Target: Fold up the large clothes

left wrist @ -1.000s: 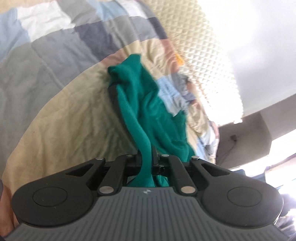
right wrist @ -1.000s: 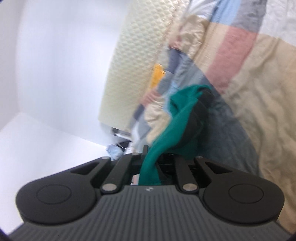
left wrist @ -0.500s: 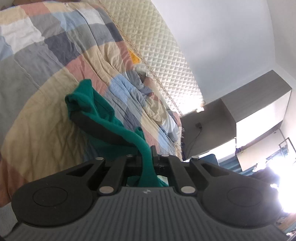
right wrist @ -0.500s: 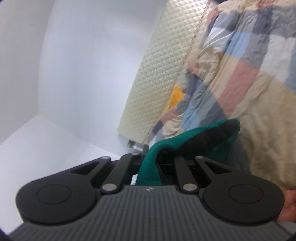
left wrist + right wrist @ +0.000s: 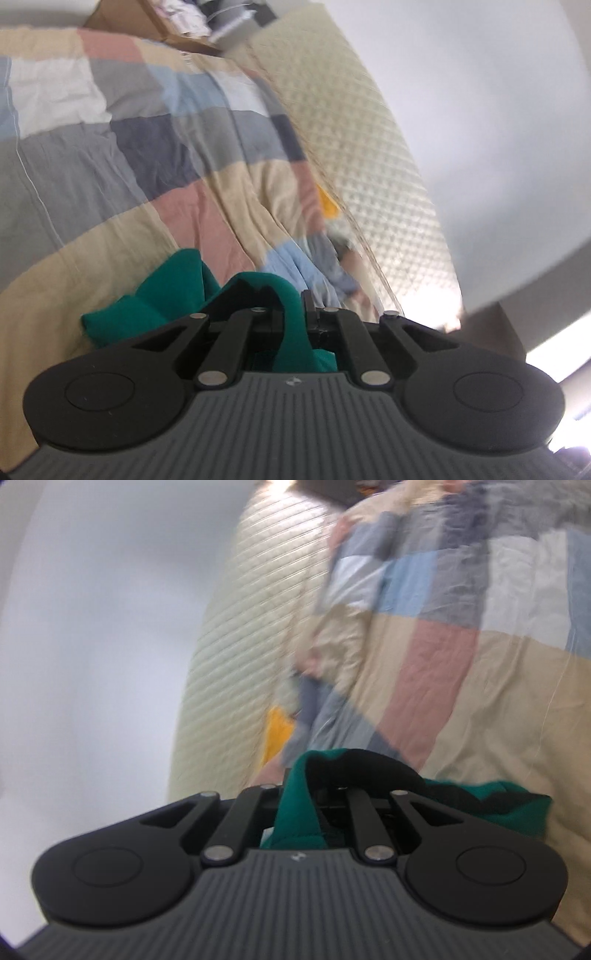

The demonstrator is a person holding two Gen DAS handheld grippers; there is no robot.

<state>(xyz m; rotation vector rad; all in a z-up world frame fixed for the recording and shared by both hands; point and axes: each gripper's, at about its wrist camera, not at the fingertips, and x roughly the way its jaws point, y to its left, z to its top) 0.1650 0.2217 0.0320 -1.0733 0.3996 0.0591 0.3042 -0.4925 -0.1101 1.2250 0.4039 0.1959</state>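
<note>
A teal green garment [image 5: 173, 295] hangs over a checked quilt, held at two places. My left gripper [image 5: 293, 306] is shut on a fold of it that runs up between the fingers and bunches low at the left. In the right wrist view the same green garment [image 5: 295, 812], with a dark inner lining showing, is pinched by my right gripper [image 5: 295, 786], which is shut on it; the rest trails off to the right. Both views are blurred. The fingertips are mostly hidden by cloth.
The bed carries a checked quilt [image 5: 122, 155] of beige, pink, grey and blue patches. A padded cream headboard [image 5: 373, 155] stands against a white wall. A small yellow item [image 5: 277, 734] lies by the headboard. Cardboard boxes [image 5: 155, 26] sit beyond the bed.
Both grippers swung and tilted, still shut on the green garment. The garment hangs shorter and lower in both views, and more of the quilt fills each picture than half a second ago.
</note>
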